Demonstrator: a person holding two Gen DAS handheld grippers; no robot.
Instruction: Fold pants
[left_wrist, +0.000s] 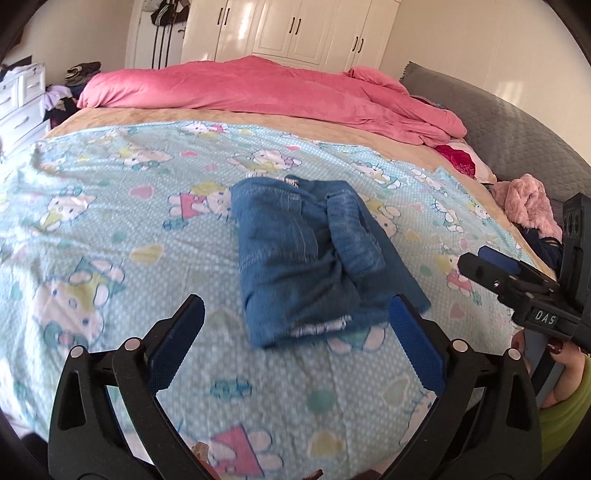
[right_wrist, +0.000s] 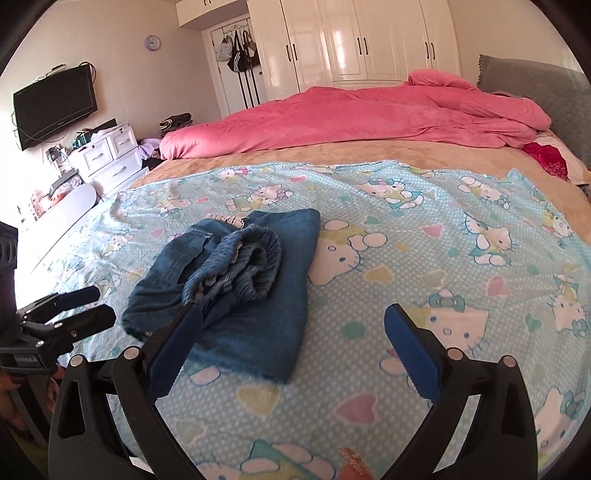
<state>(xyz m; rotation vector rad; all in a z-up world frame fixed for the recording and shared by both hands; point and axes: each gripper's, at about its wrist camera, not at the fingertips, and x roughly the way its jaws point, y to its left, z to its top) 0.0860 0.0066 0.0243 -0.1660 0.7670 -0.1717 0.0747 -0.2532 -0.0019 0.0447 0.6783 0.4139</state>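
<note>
Blue denim pants (left_wrist: 303, 258) lie folded into a compact stack on the light blue cartoon-print sheet (left_wrist: 110, 229). Seen from the right wrist view, the pants (right_wrist: 243, 280) have the elastic waistband bunched on top. My left gripper (left_wrist: 295, 325) is open, hovering just short of the stack's near edge with nothing between its blue pads. My right gripper (right_wrist: 291, 332) is open too, its left finger over the stack's near right part and not pinching it. Each gripper shows in the other's view: the right gripper (left_wrist: 491, 266) at the right edge, the left gripper (right_wrist: 88, 306) at the left edge.
A pink duvet (left_wrist: 266, 92) lies bunched across the far side of the bed, with a grey headboard (left_wrist: 517, 133) and a fluffy pink garment (left_wrist: 524, 203) at the right. White drawers (right_wrist: 107, 155) and a wall television (right_wrist: 55, 103) stand left of the bed; white wardrobes (right_wrist: 369, 40) behind.
</note>
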